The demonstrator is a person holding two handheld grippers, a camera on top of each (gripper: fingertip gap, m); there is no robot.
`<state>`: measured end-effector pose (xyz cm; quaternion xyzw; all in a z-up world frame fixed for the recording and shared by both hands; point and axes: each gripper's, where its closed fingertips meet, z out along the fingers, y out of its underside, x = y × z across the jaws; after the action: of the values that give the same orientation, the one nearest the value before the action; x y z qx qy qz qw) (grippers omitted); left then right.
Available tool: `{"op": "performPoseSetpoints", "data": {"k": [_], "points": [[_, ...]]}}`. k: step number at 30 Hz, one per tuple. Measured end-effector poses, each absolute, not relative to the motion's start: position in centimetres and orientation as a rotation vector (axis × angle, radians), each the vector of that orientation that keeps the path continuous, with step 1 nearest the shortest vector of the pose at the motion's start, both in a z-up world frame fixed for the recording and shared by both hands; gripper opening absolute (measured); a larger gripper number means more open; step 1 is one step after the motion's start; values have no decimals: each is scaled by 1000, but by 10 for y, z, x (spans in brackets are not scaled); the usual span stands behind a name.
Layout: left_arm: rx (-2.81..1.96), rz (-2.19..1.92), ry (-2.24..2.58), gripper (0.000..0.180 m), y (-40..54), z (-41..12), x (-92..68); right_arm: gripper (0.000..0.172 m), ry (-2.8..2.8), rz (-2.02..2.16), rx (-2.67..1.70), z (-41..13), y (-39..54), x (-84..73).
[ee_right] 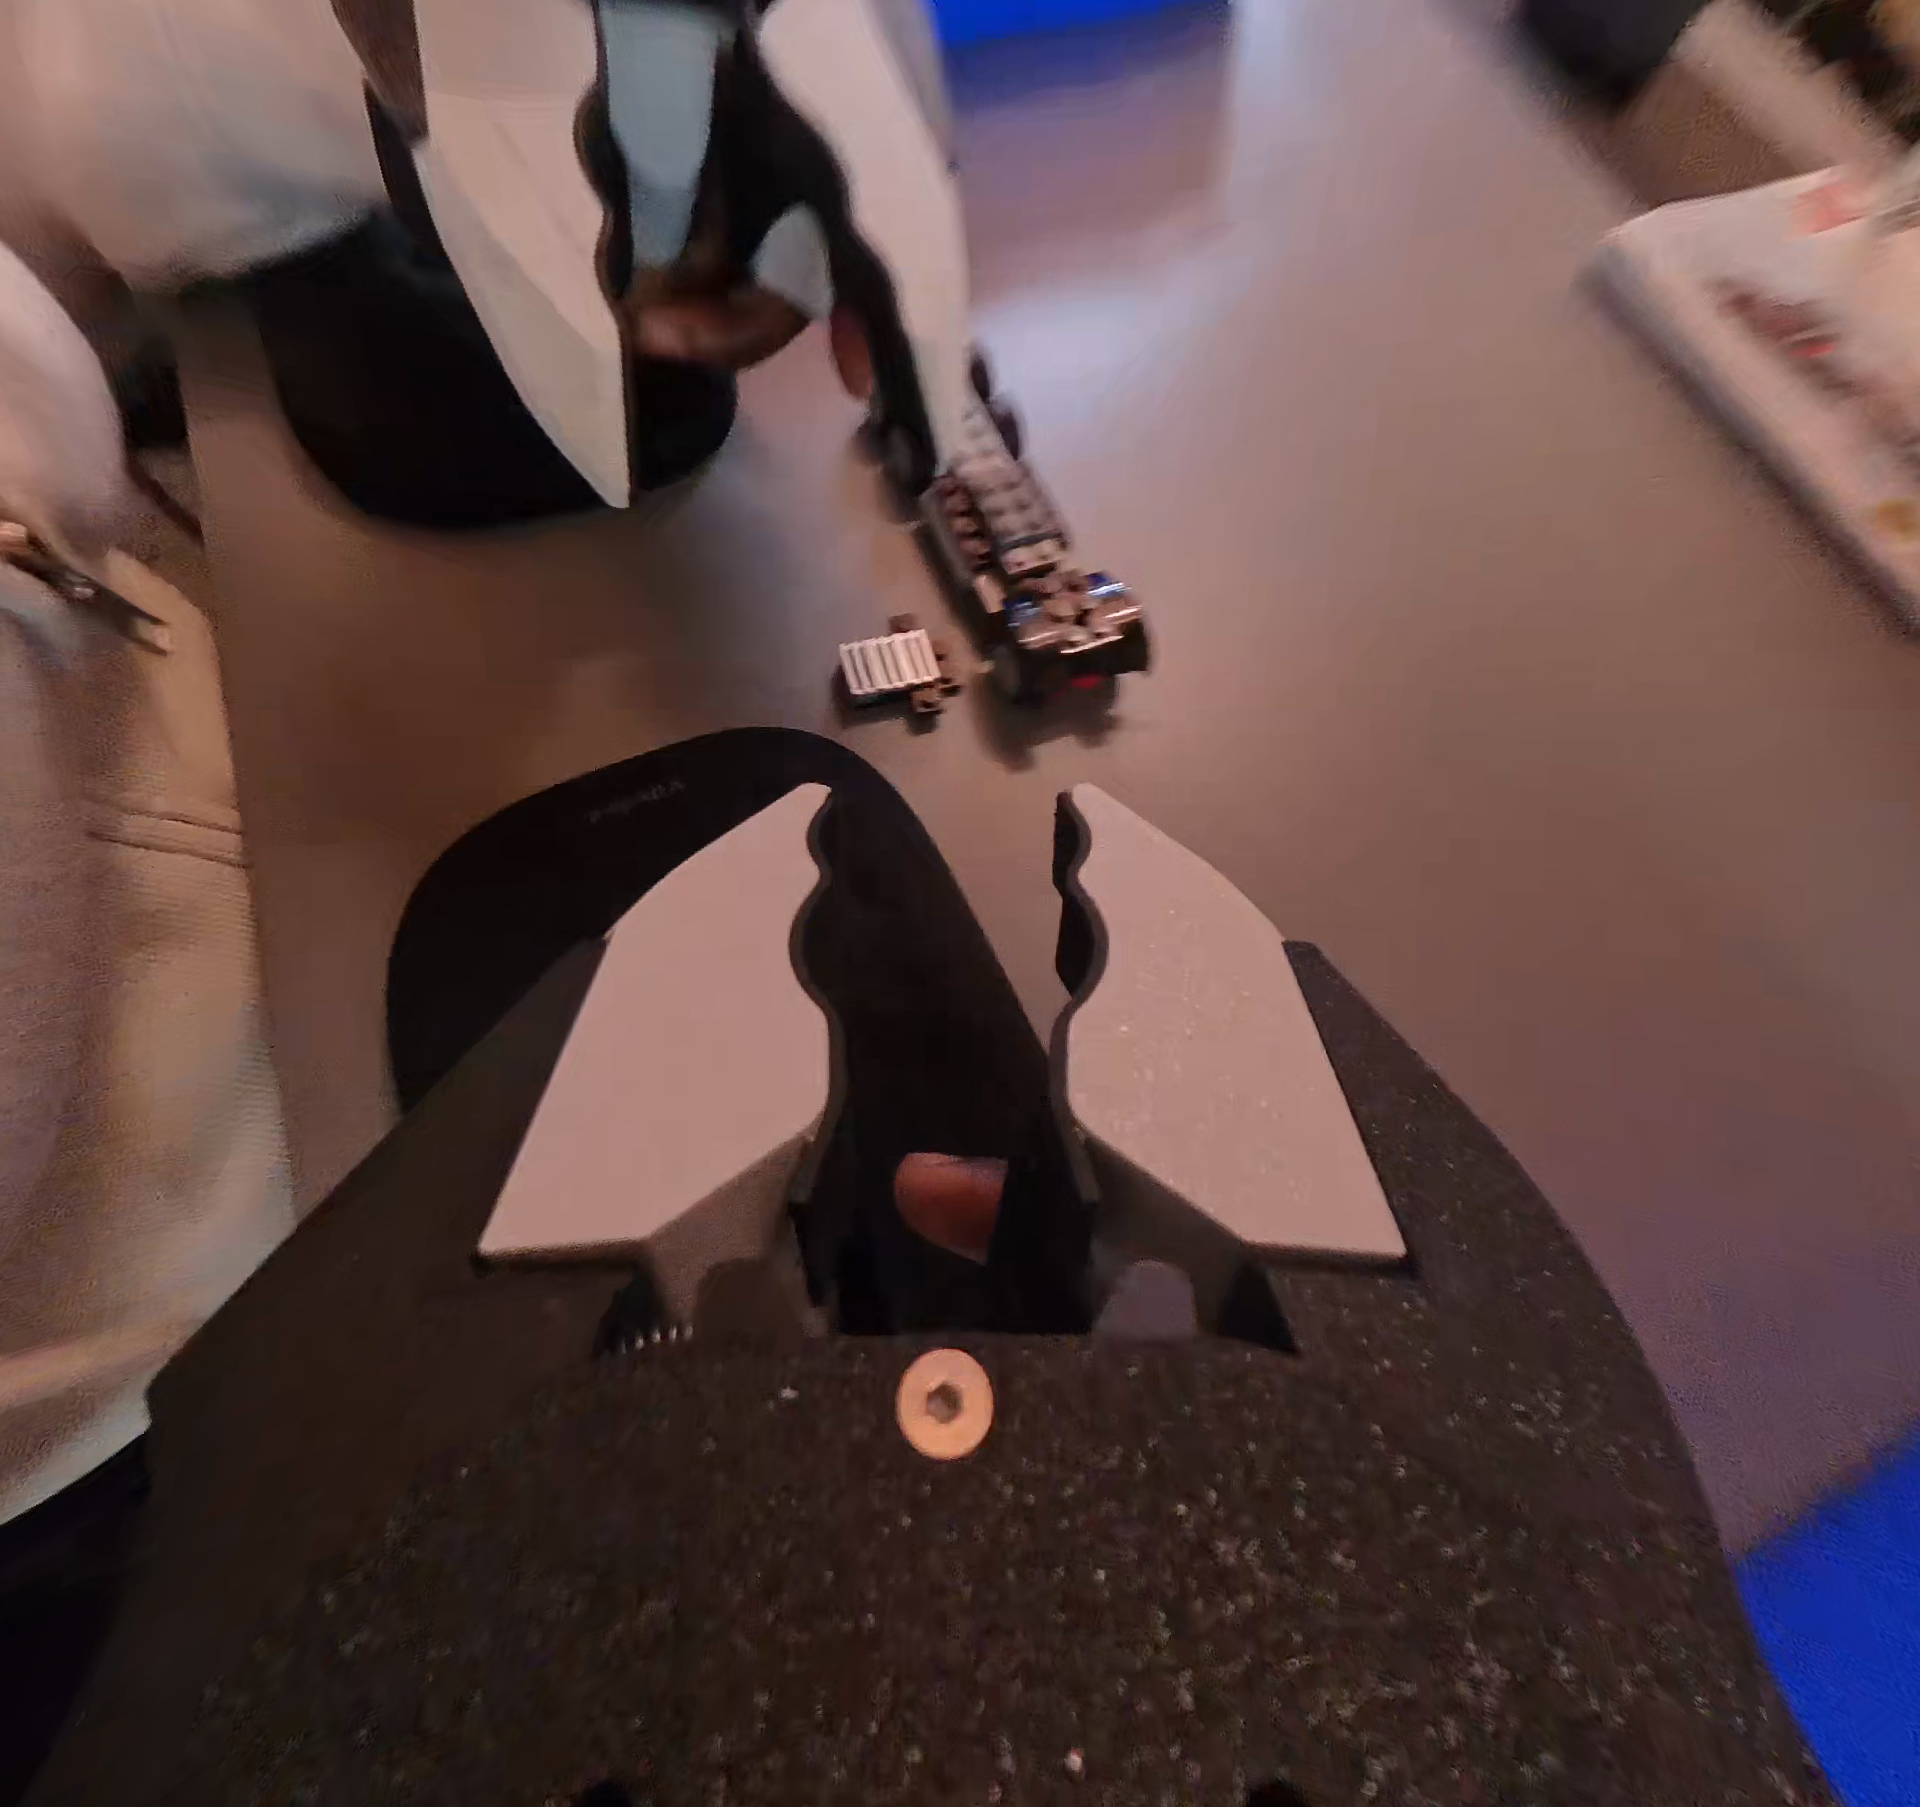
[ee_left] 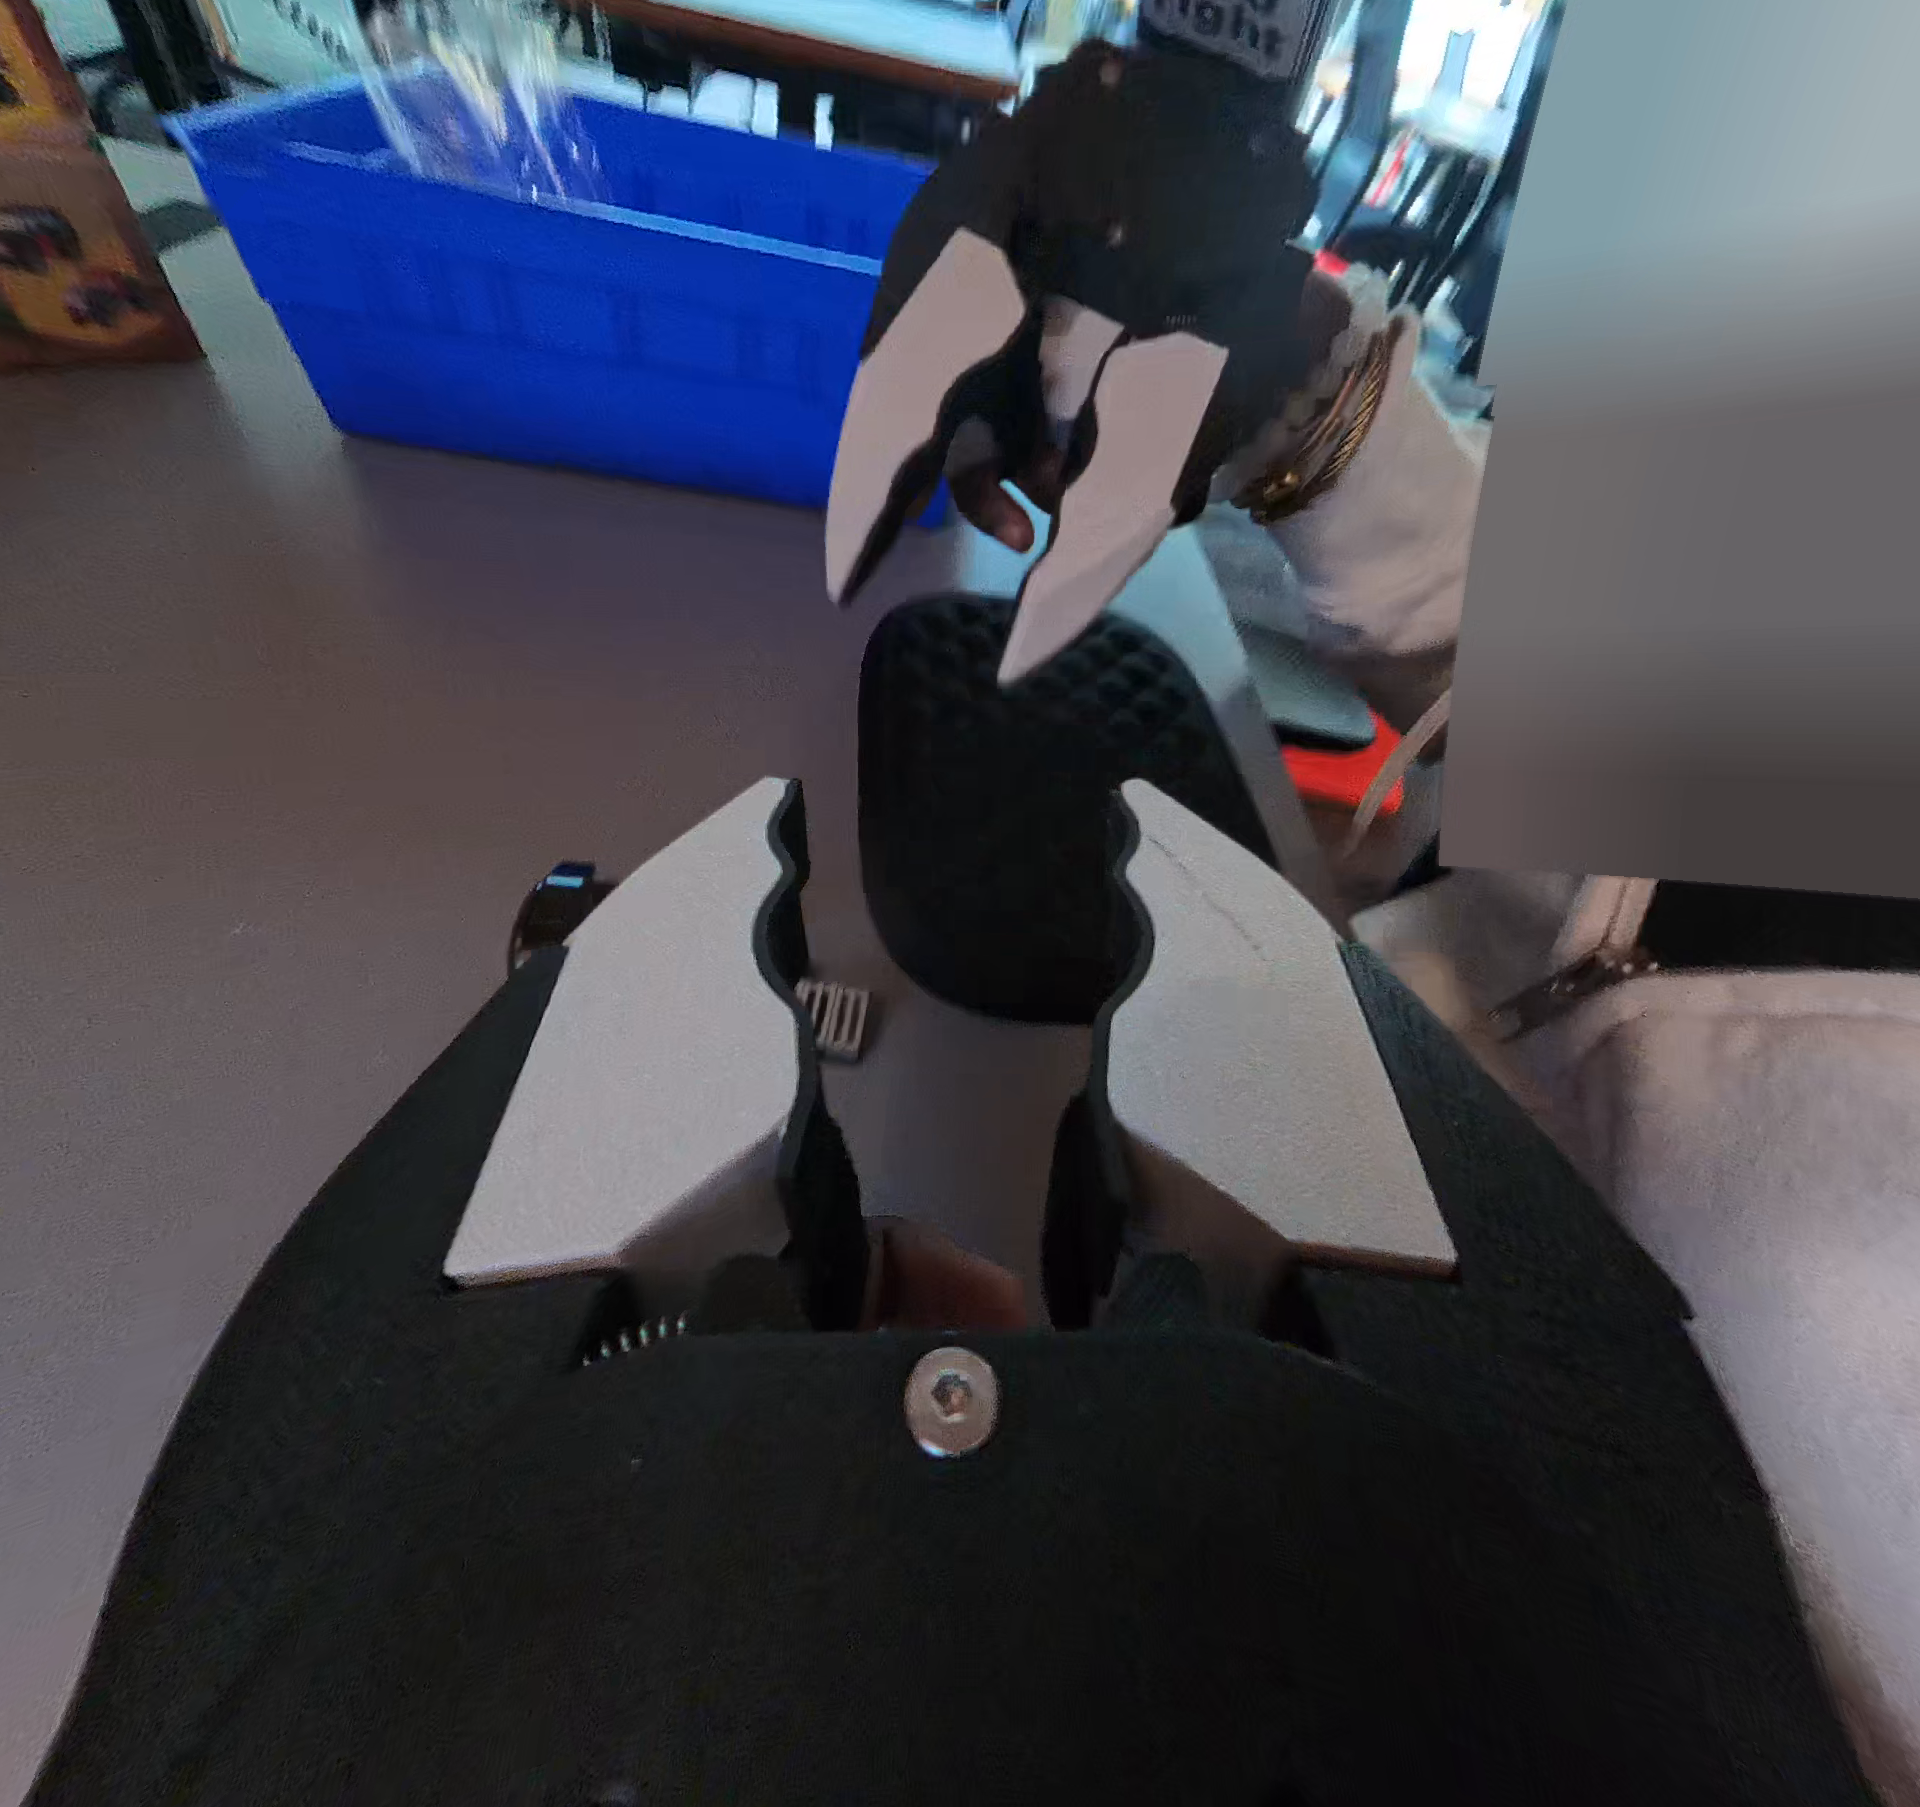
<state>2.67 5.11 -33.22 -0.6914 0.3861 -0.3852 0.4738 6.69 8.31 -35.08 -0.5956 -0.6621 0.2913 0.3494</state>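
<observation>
The left gripper [ee_left: 961, 884] has a black bumpy pad [ee_left: 997, 822] standing up between its two fingers. The right finger [ee_left: 1195, 884] looks like it touches the pad's edge. There is a gap between the pad and the left finger [ee_left: 727, 884], so the pad is not squeezed and this gripper is loose.

The right gripper [ee_right: 940, 874] is open too. Its left finger [ee_right: 748, 884] lies over the smooth black side of the same pad [ee_right: 582, 822], and bare table shows between its tips. From the left wrist view, the right gripper [ee_left: 935, 614] hangs just above the top of the pad, with one tip in front of the bumpy face. The view is blurry there, so I cannot tell if that tip touches.

Just beyond the pad on the grey table [ee_right: 1403, 718] lies a small white ribbed brick piece [ee_right: 894, 666]. Right beside that piece sits a long toy brick car [ee_right: 1039, 562]. Far behind the pad stands a blue bin [ee_left: 540, 303]. A brown printed box [ee_left: 73, 230] stands beside the bin.
</observation>
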Motion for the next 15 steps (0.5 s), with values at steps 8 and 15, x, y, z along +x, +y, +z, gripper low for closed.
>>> {"op": "performPoseSetpoints", "data": {"k": [8,15], "points": [[-1800,-889,819,42,66,-338,5,35,-1943,637,-1651,-409,76,11],[-1860,-958,612,37,79,-336,-12,26,-1893,664,-1541,-404,75,-2]]}}
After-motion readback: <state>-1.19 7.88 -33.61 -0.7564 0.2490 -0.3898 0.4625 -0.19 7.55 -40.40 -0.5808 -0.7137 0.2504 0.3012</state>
